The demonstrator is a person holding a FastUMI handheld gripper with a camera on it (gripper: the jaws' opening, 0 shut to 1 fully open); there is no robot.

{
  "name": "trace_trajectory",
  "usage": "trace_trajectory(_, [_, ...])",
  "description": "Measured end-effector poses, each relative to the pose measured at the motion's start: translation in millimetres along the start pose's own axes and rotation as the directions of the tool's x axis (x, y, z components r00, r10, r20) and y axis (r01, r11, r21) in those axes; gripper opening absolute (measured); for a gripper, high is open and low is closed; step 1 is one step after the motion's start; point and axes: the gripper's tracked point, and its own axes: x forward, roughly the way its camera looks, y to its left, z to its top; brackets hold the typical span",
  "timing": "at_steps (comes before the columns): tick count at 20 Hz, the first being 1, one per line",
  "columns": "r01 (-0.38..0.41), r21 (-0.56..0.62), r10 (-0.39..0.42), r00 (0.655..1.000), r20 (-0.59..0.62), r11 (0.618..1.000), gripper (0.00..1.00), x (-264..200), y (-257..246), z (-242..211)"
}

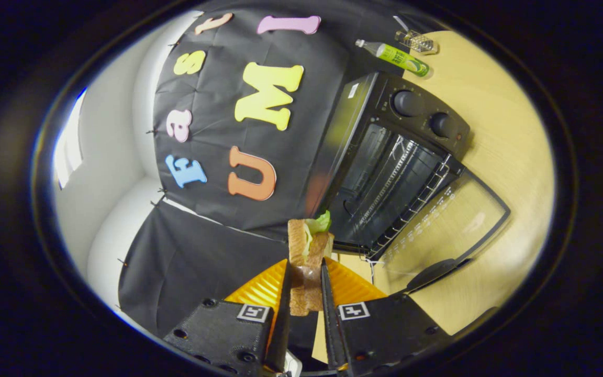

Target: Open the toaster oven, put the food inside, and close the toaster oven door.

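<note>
**Sandwich held in gripper, toaster oven door open**

Gripper (305, 285): seen at the lower centre of the frame. Its two fingers are closed on a sandwich (306, 251), one pressing on each side. The sandwich stands up between them and rises beyond their tips.

Sandwich: two slices of browned bread with a leaf of green lettuce (320, 223) showing at the top, towards the right slice. The lower part sits between the fingers, partly covered by them.

Toaster oven (385, 157): black, in the upper right of the frame, lying tilted in this view. It stands on a light wooden table (505, 136). Two round knobs (407, 103) sit on its control panel at the upper right of the body. The cavity is open to view, with a wire rack (411, 183) inside.

Oven door (448, 220): a glass panel with a dark frame, swung fully down and lying out over the table to the lower right of the cavity. Its handle (432, 273) is at the far edge, right of the fingers.

Position of sandwich against oven: the sandwich is outside the cavity, just left of the oven's lower corner in this view.

Other items: a green bottle (398, 56) lies on the table at the top right of the frame, beyond the oven, with a small clear object (415, 41) just beside it; what that object is cannot be told.
</note>
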Motion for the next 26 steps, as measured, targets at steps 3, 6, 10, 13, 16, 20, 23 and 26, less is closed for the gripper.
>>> trace_trajectory(3, [0.052,0.022,-0.053,0.999,0.005,0.998,0.34,10,-25,0])
trace_trajectory(6, [0.071,0.03,-0.072,0.997,0.017,0.997,0.34,17,-39,3])
trace_trajectory(10, [0.051,0.085,-0.06,0.992,0.109,0.995,0.34,45,-54,33])
trace_trajectory(13, [0.051,0.11,-0.071,0.981,0.182,0.993,0.34,77,-64,56])
trace_trajectory(16, [0.073,0.089,-0.091,0.973,0.214,0.993,0.34,107,-77,69])
trace_trajectory(20, [0.158,-0.03,-0.146,0.961,0.233,0.987,0.35,127,-95,73])
trace_trajectory(23, [0.22,-0.072,-0.195,0.948,0.251,0.973,0.36,122,-110,81])
trace_trajectory(26, [0.298,-0.193,-0.259,0.944,0.202,0.935,0.4,120,-111,72])
